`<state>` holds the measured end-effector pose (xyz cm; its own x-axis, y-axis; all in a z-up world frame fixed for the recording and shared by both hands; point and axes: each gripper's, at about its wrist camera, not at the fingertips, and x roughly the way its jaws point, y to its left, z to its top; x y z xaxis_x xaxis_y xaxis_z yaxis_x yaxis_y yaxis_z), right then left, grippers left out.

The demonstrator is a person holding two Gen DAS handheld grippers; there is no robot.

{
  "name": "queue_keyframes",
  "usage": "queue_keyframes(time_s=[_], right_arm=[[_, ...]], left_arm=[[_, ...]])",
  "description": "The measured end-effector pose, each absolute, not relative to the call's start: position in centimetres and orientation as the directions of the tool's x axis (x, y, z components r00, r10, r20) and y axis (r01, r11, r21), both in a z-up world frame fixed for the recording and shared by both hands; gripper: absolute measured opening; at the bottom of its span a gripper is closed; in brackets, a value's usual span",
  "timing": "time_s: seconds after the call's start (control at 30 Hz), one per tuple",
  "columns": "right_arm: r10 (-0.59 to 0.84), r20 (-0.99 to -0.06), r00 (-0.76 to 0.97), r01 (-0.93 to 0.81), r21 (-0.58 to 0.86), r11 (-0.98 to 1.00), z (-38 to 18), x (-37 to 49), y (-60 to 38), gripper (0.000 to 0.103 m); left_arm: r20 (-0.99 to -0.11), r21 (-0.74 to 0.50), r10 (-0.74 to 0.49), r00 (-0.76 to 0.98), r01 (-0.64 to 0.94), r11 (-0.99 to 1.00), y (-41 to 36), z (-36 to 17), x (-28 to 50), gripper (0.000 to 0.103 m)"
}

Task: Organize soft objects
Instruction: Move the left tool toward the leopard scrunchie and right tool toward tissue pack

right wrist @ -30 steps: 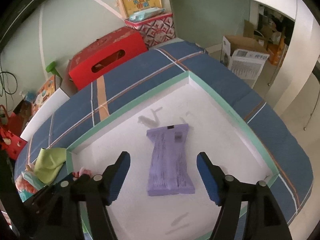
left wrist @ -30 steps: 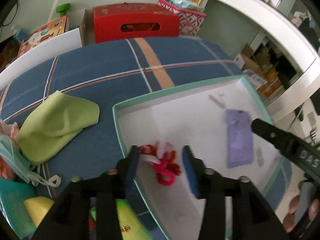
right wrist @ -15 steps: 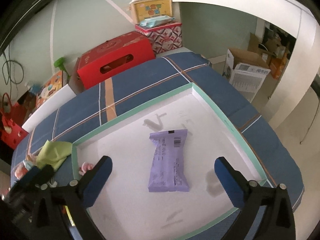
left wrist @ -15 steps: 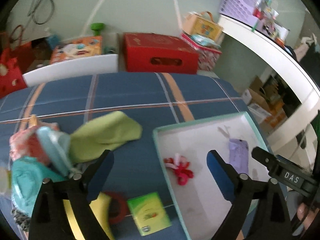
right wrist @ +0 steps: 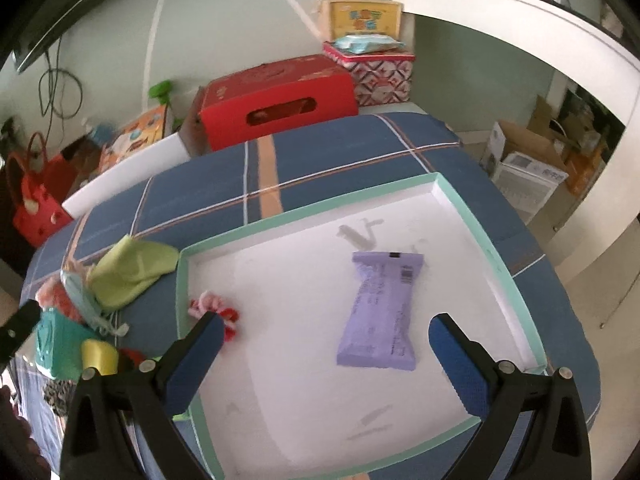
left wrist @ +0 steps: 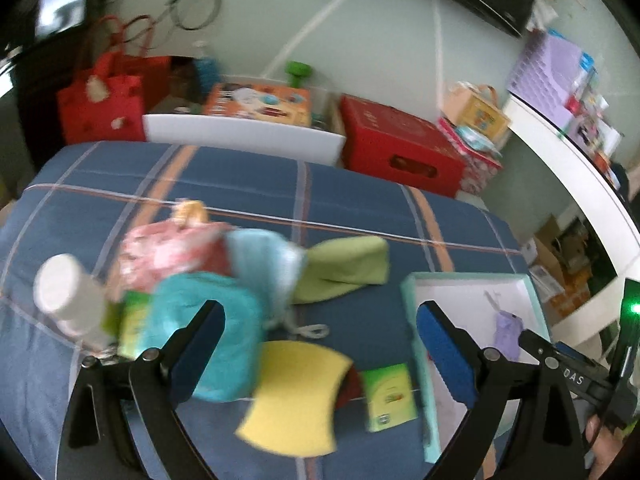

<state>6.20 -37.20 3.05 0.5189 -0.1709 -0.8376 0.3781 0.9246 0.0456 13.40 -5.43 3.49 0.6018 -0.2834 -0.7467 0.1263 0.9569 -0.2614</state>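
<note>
My left gripper (left wrist: 320, 316) hangs open and empty above the blue plaid cloth, over a heap of soft things. The heap holds a teal pouch (left wrist: 216, 340), a yellow sponge (left wrist: 296, 392), a green cloth (left wrist: 344, 268), a light blue mask (left wrist: 268, 264) and a pink-red bundle (left wrist: 168, 252). My right gripper (right wrist: 324, 328) stands open and empty above the mint-rimmed white tray (right wrist: 304, 212). In the tray lie a purple packet (right wrist: 380, 312) and, at its left edge, a red-pink scrunchie (right wrist: 216, 308).
A white bottle (left wrist: 64, 292) and a small green box (left wrist: 390, 396) lie among the heap. Behind the table stand a red carton (right wrist: 276, 100), a white board (left wrist: 240, 136), a red bag (left wrist: 100, 108) and patterned boxes (right wrist: 368, 68). White counter curves at the right.
Both grippers have opened wide. The left one has pulled back from the tray, leaving the scrunchie there, and swung left over the heap. The right one has drawn back slightly from the purple packet.
</note>
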Motion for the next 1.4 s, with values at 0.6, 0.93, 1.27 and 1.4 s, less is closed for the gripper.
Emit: queue_keyframes(time_s=[0.6, 0.93, 1.27, 1.4], right_arm=[[-0.028, -0.826, 0.563, 0.099, 0.035, 0.994, 2.4, 6.7, -25.9, 0.103], [0.037, -0.886, 0.461, 0.016, 0.050, 0.999, -1.7, 6.5, -22.9, 0.102], [0.059, -0.908, 0.416, -0.018, 0.056, 0.998, -3.1, 7.0, -22.1, 0.086], [0.038, -0.916, 0.400, -0.024, 0.031, 0.999, -3.7, 7.2, -21.7, 0.083]], left_arm=[[-0.813, -0.187, -0.059, 0.579, -0.163, 0.969, 5.3, 1.6, 10.0, 0.097], [-0.907, -0.177, -0.065, 0.415, -0.236, 0.956, 7.4, -3.3, 9.9, 0.096], [-0.928, -0.188, -0.079, 0.364, -0.275, 0.943, 8.5, -5.4, 10.4, 0.096], [-0.933, -0.192, -0.079, 0.352, -0.299, 0.935, 9.1, -6.0, 10.5, 0.096]])
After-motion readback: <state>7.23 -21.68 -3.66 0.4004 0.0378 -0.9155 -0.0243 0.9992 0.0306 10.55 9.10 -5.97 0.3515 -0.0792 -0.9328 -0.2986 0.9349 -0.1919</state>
